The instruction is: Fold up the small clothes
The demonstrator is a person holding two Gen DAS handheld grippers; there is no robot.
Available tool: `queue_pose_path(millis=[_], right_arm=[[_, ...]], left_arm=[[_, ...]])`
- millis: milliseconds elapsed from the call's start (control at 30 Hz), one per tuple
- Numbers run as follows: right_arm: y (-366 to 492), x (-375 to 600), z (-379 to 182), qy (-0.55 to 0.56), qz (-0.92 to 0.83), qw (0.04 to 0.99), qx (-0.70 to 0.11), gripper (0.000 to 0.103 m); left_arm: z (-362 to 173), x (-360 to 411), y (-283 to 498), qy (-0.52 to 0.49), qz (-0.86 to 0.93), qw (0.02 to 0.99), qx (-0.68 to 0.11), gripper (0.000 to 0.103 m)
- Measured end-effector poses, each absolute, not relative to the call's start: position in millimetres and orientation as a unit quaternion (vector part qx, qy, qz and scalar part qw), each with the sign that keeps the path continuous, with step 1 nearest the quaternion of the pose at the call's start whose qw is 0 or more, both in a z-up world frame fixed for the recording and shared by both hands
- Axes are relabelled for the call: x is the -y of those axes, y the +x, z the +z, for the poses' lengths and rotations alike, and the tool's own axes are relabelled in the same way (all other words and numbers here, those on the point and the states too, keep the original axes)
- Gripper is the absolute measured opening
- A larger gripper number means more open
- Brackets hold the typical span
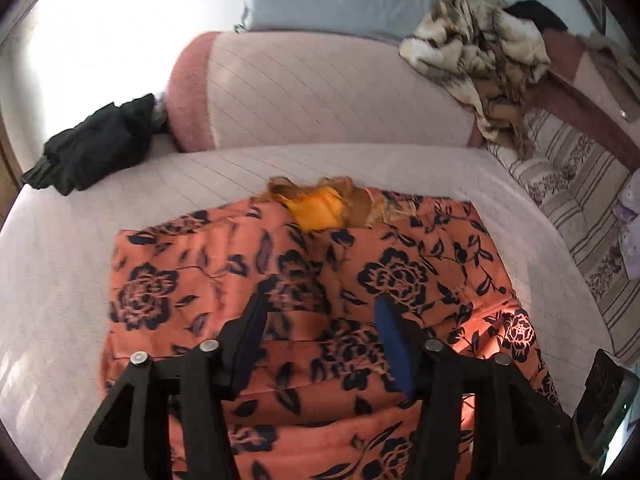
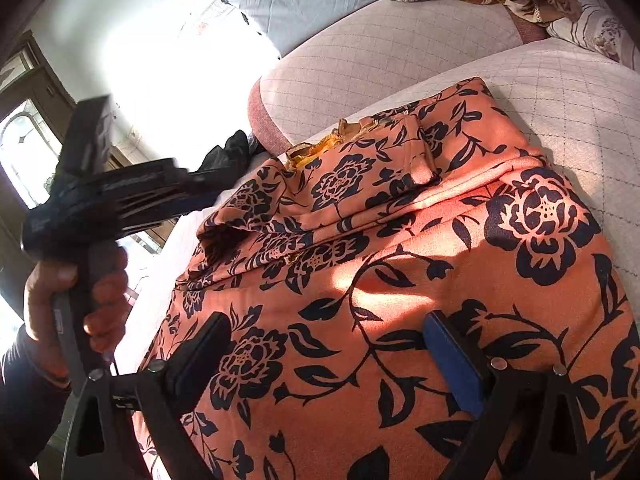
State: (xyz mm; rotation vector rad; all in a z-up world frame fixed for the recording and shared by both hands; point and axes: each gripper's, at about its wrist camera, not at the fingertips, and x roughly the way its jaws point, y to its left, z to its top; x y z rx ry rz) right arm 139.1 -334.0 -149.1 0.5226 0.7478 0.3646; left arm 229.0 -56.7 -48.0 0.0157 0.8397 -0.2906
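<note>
Both grippers gape — over floral garment.

Readable text: none is showing in either view.
Left gripper body: faint raised marks are blurring past reading.
Handle in left hand: a small pale label is staying too small to read.

My left tool camera looks down across the orange black-flowered garment toward the pink quilted sofa; my right tool camera, closer, shares both.
</note>
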Motion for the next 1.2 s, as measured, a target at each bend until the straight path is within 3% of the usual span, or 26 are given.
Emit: queue_pose_path(millis=[100,267,467,533,600,633,667,700,867,1033,1067,1100,1167,1200], right_arm=[[136,343,-133,0.285,0.172,0.869,-0.366,0.098],[186,359,-90,0.275,0.129,0.879,-0.367,0.098],[273,358,-116,0.218,0.051,0.858,-0.463,0.093],[281,350,-129,0.205,0.045,0.845,-0.493,0.079],[285,338,-133,0.148,0.022,0.846,-0.511,0.036],[287,336,-132,0.138,0.026,0.845,-0.516,0.024],[289,336,-128,0.132,0.03,0.843,-0.52,0.014],[289,334,-121,0.114,0.028,0.847,-0.518,0.013],[274,331,-73,0.002,-0.024,0.89,-0.455,0.013],[269,363,-130,0.067,-0.004,0.852,-0.52,0.025],[264,368,-125,0.083,-0.001,0.859,-0.506,0.031],[262,373,-117,0.097,-0.002,0.862,-0.497,0.05],[258,383,-96,0.122,0.0,0.88,-0.46,0.078],[260,386,-86,0.124,0.001,0.888,-0.444,0.078]], left_arm=[[-37,-4,214,0.006,-0.071,0.93,-0.359,0.076],[-81,-78,224,-0.007,0.015,0.922,-0.387,0.076],[-120,-94,241,-0.038,0.017,0.914,-0.404,0.076],[-132,-91,248,-0.029,0.014,0.907,-0.419,0.076],[-139,-94,249,-0.039,0.012,0.904,-0.426,0.076],[-141,-97,249,-0.048,0.008,0.902,-0.429,0.076],[-143,-100,250,-0.058,0.006,0.901,-0.431,0.076],[-144,-104,250,-0.069,0.004,0.899,-0.432,0.076],[-144,-112,245,-0.092,0.002,0.901,-0.424,0.076],[-118,-108,237,-0.082,0.002,0.913,-0.399,0.076],[-110,-104,236,-0.076,-0.004,0.918,-0.389,0.076],[-101,-99,237,-0.067,-0.012,0.922,-0.381,0.076],[-92,-86,246,-0.039,-0.028,0.927,-0.372,0.076],[-93,-79,251,-0.021,-0.026,0.927,-0.375,0.076]])
